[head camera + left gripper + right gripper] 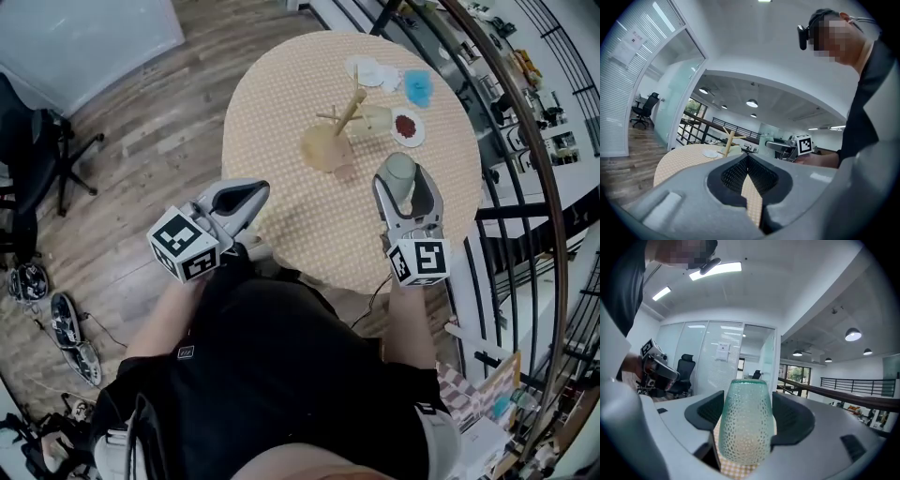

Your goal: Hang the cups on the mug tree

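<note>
One pale green dimpled glass cup [743, 427] is being pinched by the right gripper [406, 190], near-right of the wooden mug tree [339, 127]; left gripper [249, 196] is holding its jaws pressed together, empty, farther away.

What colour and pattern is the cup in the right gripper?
The cup: pale green, dimpled; right gripper view.

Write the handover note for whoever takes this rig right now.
Left gripper: jaws together, empty, at the near-left edge of the table.
Right gripper: shut on the green dimpled cup, above the table.
Mug tree: upright mid-table, beyond the cup.
Done: cup gripped.
Left: hang it on a peg.
A pale shape beside the tree may be another cup; cannot tell.
</note>
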A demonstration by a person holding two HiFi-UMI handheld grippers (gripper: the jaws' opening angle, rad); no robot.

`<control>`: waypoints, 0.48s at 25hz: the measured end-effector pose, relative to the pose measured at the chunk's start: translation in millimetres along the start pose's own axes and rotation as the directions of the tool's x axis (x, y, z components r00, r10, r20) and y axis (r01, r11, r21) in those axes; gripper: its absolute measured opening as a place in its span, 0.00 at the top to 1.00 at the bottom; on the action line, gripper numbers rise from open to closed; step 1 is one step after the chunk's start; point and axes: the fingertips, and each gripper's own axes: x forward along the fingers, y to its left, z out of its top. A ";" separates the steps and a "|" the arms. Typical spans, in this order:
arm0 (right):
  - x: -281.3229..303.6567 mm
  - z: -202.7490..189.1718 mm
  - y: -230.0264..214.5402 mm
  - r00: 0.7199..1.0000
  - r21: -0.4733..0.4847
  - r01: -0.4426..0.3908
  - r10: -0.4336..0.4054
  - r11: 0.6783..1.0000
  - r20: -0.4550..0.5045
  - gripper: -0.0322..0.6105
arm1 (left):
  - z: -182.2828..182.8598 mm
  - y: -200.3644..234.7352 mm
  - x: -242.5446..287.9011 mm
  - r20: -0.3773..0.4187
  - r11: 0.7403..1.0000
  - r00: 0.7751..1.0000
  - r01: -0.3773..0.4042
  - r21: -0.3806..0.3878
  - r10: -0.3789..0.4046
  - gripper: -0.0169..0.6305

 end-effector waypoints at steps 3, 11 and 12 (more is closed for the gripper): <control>12.2 14.0 23.2 1.000 0.021 0.012 -0.012 1.000 0.023 0.44 | 3.7 17.5 -8.2 -0.009 0.999 0.999 0.040 0.012 -0.040 0.96; 67.8 34.9 73.5 0.993 -0.004 0.119 -0.119 0.993 0.008 0.44 | 36.1 90.2 -36.9 -0.057 0.983 0.986 0.164 0.080 -0.159 0.96; 75.0 37.3 79.7 0.991 -0.011 0.130 -0.130 0.991 0.009 0.44 | 37.7 98.9 -40.9 -0.070 0.981 0.983 0.175 0.086 -0.169 0.96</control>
